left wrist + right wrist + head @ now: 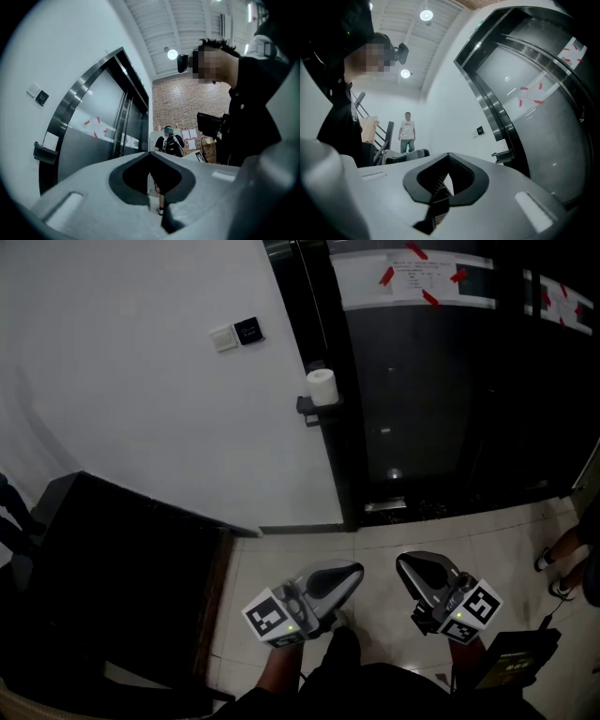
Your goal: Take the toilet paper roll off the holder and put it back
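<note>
The white paper roll (322, 386) looks soft and matt. The big dark metal door (422, 399) is smooth and shiny. The pale floor tiles (511, 535) are glossy. The white wall (122, 399) is matt.

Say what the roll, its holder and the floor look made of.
Roll: white paper, matte, wound into a cylinder.
Holder: dark, perhaps metal or plastic; too small to tell which.
Floor: pale tiles, likely ceramic, with visible joint lines and a slight sheen.

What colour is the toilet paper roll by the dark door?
White. The toilet paper roll shows best in the head view, on its black holder.
</note>
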